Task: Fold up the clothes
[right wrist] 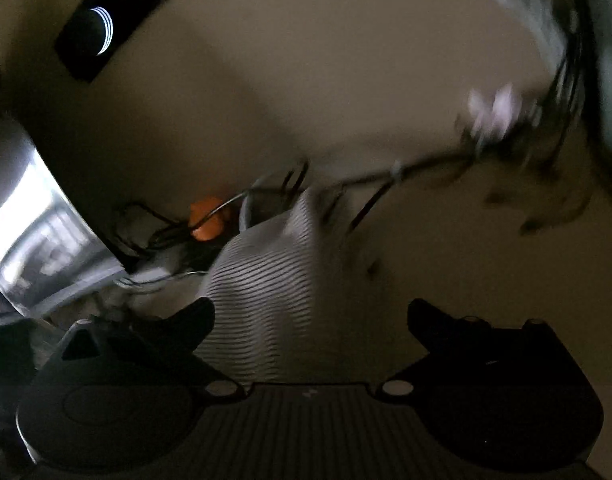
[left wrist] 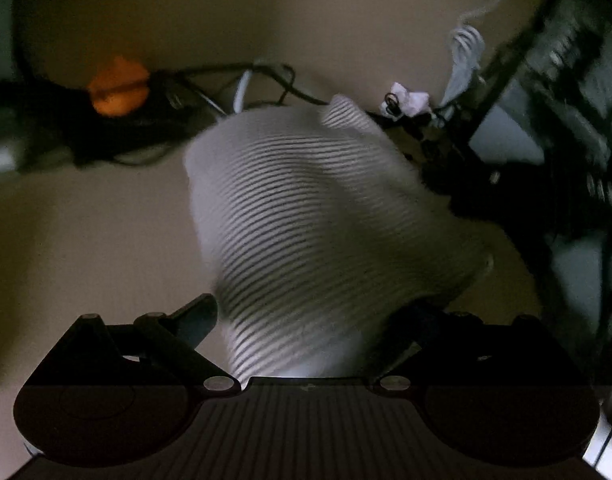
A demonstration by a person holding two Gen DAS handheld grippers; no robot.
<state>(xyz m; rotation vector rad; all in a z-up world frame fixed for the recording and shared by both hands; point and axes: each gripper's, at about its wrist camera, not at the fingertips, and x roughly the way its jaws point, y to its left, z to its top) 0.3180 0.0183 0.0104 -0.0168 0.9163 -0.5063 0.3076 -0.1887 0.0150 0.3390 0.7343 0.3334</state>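
Striped cloth [left wrist: 306,220] hangs bunched between your spread left gripper [left wrist: 306,316] and right gripper [right wrist: 310,320], both apart, clamping nothing. No fold shows yet; you likely have all the folding left.

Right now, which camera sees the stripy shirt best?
The left wrist view: the striped shirt fills the middle, stripes fairly clear. The right wrist view shows only a smaller, blurrier part of it, low between the fingers.
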